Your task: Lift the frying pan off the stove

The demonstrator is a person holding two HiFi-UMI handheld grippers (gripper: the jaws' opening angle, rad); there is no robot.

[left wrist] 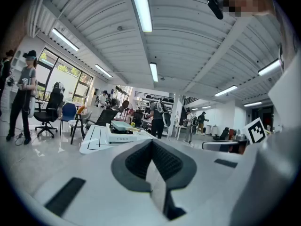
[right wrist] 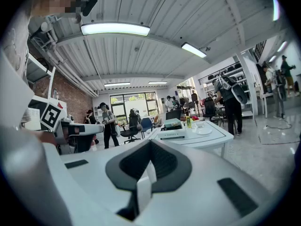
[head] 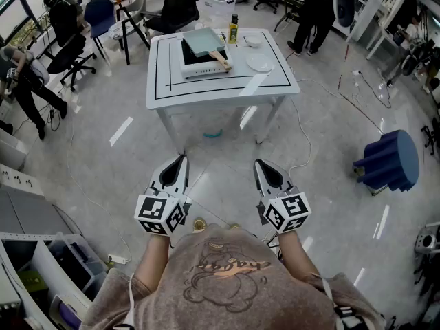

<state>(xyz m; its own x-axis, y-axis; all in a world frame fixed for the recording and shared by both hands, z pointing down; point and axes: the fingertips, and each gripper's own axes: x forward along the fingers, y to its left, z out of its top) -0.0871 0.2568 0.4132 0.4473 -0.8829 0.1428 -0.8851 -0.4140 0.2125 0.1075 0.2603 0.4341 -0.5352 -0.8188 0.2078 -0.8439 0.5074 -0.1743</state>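
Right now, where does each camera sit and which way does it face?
Head view: on the person's head, facing steeply down; shows table, left gripper and right gripper, both shut, forearms, shirt.
Left gripper view: on the left gripper, looking along its own shut jaws towards the table.
Right gripper view: on the right gripper, likewise, table ahead right.
Shared: all three see the stove and frying pan on that table.

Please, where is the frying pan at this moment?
The frying pan sits at top centre of the head view, on the stove on the white table, just left of the yellow bottle.
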